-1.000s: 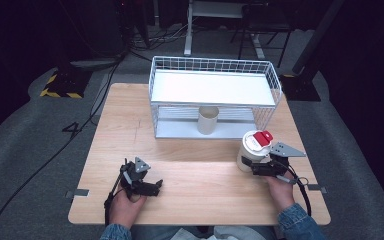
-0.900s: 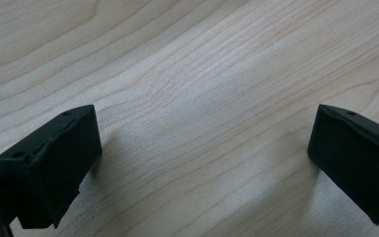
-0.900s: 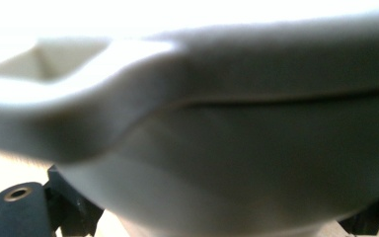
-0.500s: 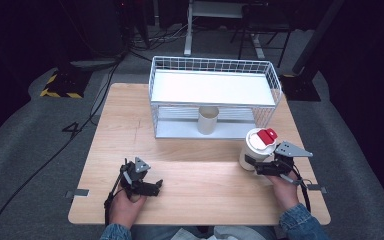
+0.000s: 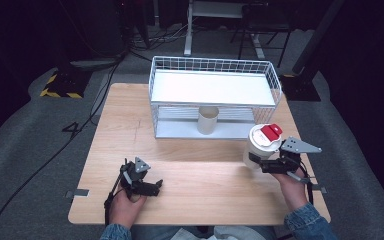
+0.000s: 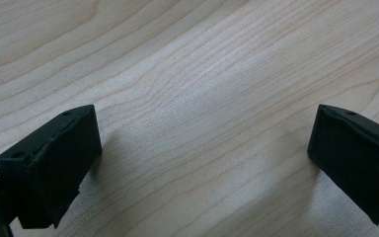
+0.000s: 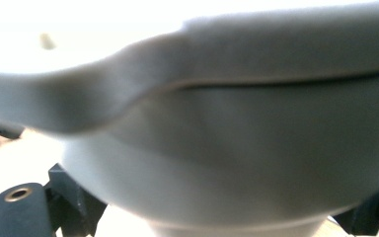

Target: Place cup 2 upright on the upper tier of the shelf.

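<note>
The right gripper fingers are clamped on the white container, while the left gripper fingers stand apart over the counter.

wire basket – beige cup, wooden table

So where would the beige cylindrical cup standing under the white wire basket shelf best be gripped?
Probably across the middle of the beige cylindrical cup, coming level from the table's front edge: it stands upright, its side is round and plain, and the white wire basket shelf above blocks a top approach. The open left gripper is free.
</note>
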`<state>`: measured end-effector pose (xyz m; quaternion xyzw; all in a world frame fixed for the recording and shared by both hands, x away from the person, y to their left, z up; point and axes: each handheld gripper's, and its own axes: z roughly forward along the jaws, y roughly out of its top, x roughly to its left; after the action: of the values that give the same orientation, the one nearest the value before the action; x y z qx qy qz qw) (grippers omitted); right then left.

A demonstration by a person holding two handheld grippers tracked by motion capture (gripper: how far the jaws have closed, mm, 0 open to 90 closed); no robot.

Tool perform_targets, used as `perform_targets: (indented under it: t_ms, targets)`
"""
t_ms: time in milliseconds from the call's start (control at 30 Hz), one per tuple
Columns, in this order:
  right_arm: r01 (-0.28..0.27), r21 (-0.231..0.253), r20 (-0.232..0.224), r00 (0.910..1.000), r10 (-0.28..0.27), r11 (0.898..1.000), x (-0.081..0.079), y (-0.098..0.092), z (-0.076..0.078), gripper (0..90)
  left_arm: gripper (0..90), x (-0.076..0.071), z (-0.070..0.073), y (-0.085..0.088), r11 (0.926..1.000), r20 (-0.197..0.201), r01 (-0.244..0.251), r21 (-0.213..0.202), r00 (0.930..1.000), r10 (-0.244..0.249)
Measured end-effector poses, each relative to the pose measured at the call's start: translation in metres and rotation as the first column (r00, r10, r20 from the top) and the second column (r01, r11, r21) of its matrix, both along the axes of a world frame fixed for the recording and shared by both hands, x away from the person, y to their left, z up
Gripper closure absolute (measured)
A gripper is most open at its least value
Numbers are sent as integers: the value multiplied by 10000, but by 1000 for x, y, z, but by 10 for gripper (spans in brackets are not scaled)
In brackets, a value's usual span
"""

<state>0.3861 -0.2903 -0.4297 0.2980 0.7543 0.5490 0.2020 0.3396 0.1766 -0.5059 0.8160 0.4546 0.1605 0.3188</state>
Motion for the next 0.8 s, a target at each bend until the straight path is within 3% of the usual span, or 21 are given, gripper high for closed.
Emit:
perform_targets:
  t_ms: [333,467,800]
  targets:
    - [-228,124,226,9995,225,9997,-1,0,23,136,2,1,0,1,10000,-8,84,6,10000,-84]
    - [-306,294,11,9995,306,9991,0,0,32,137,2,4,0,1,9999,-43,99,-48,9999,-100]
    - [-361,132,244,9991,358,9993,4,2,58,137,2,4,0,1,10000,-18,85,-38,10000,-85]
